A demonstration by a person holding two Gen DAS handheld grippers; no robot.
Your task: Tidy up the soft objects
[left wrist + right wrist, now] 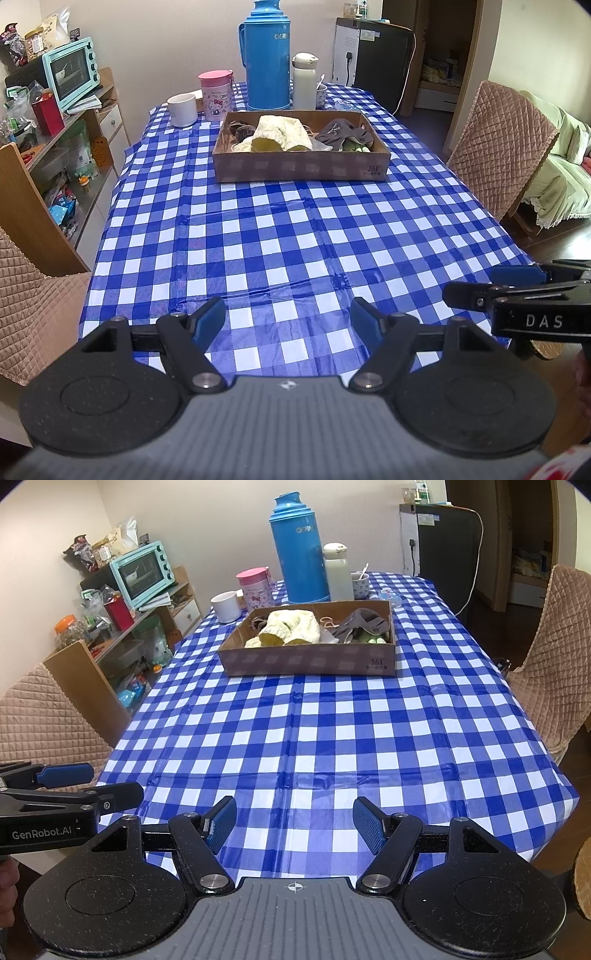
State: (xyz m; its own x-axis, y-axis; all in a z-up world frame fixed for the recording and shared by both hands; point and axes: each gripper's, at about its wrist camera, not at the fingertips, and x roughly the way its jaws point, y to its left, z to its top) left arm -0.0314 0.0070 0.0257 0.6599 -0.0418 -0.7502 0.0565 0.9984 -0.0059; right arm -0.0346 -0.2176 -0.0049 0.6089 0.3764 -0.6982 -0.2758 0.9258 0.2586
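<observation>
Both the left gripper (pixel 288 321) and the right gripper (pixel 294 825) are held wide open, with nothing gripped. The box (pixel 301 168) of soft things is seen well ahead of them on the cloth (pixel 280 236).

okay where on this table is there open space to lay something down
Free: the whole stretch of checked cloth between the cardboard box and the near edge, where both open grippers, left and right, hover empty. Narrower strips run along either side of the box. Crowded: behind the box, with the blue thermos, white bottle, pink cup and mug.
</observation>
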